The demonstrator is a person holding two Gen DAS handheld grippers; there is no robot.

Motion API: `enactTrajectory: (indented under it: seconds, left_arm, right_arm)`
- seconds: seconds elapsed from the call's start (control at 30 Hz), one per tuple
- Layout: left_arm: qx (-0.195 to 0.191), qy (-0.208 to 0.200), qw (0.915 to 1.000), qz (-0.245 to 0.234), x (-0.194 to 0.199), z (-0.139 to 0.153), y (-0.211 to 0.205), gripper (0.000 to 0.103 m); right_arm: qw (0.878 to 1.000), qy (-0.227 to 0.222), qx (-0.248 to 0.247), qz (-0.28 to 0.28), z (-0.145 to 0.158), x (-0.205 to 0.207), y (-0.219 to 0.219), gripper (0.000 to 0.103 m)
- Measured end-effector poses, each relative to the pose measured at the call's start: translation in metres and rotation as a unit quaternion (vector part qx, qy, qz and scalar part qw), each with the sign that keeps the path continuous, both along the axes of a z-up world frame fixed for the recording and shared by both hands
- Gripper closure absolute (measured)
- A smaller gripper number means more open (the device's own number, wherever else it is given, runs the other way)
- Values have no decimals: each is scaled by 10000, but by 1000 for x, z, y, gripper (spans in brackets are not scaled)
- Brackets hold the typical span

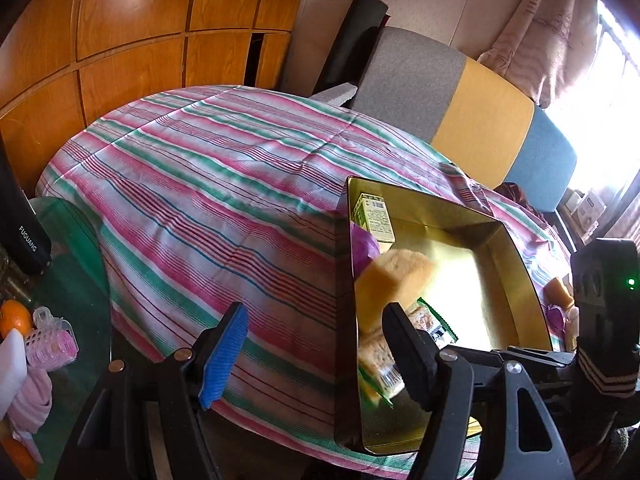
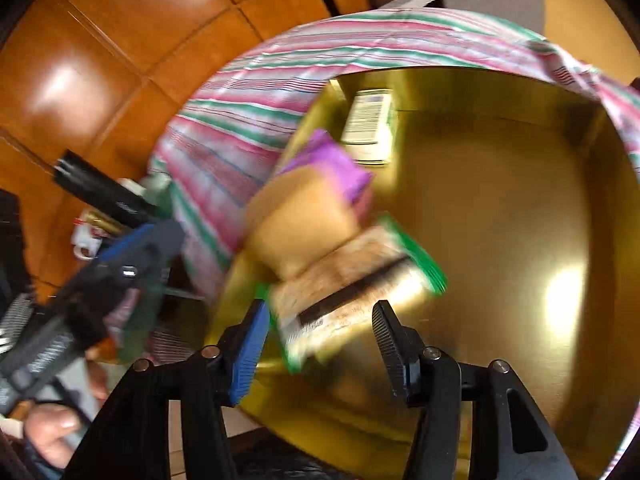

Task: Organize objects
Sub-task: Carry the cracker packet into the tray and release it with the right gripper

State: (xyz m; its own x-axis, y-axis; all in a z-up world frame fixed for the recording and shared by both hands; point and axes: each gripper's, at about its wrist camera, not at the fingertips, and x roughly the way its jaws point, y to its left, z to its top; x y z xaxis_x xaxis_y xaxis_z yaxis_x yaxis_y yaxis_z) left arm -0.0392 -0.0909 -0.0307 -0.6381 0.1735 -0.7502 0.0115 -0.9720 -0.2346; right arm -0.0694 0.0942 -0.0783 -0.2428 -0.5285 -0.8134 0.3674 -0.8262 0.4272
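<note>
Left wrist view. The left gripper (image 1: 316, 344) fills the lower centre of the frame, its jaws spread wide with nothing between them; the blue-padded finger (image 1: 224, 356) hangs over the striped bedspread (image 1: 192, 184), the black one over the gold tin tray (image 1: 516, 264) at lower right. The tray rests on the bed. Inside it, along its left wall, lie a small green-and-white carton (image 1: 374, 216), a purple packet (image 1: 362, 246), a tan bun-like item (image 1: 396, 278), blurred, and a green-edged snack packet (image 1: 428, 320). At the right edge stands the right gripper's black body (image 1: 606, 300). At lower left, a glass-topped desk (image 1: 76, 240) carries an orange (image 1: 15, 318) and pink hair rollers (image 1: 50, 340).

Right wrist view. The frame is motion-blurred. The right gripper (image 2: 320, 340) sits at bottom centre above the gold tin tray (image 2: 500, 220), jaws parted and pressing on nothing. Just beyond the fingertips lies the green-edged snack packet (image 2: 352, 292), with the tan item (image 2: 304, 232) and purple packet (image 2: 328, 164) beyond it and the carton (image 2: 370, 124) toward the upper centre. The left gripper (image 2: 100, 272) and a hand (image 2: 52, 432) appear at lower left.
</note>
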Motion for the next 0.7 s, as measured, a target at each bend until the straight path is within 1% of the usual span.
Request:
enactTrajectory:
  seconds: [0.03, 0.1, 0.23, 0.33, 0.4, 0.5, 0.7]
  left_arm:
    - [-19, 11, 10000, -11, 0, 0, 1, 33]
    - [-56, 36, 10000, -30, 1, 1, 3, 33]
    - [-146, 77, 9998, -72, 2, 2, 8, 33]
    - [-277, 123, 9994, -154, 4, 5, 15, 33]
    - [-354, 164, 9990, -236, 5, 7, 22, 33]
    - [-435, 222, 9982, -350, 8, 9, 33, 33]
    - [-585, 333, 9961, -578, 15, 15, 57, 32]
  right_arm:
    - [10000, 23, -68, 50, 1, 2, 0, 47]
    - [9999, 150, 42, 40, 4, 7, 0, 47]
    - [9995, 299, 98, -86, 8, 13, 11, 47]
    - [9981, 522, 214, -245, 19, 17, 22, 42]
    - [9960, 724, 350, -381, 27, 20, 27, 35]
    - [9920, 1010, 500, -572, 39, 28, 41, 29]
    - [9849, 1301, 688, -912, 54, 39, 70, 23]
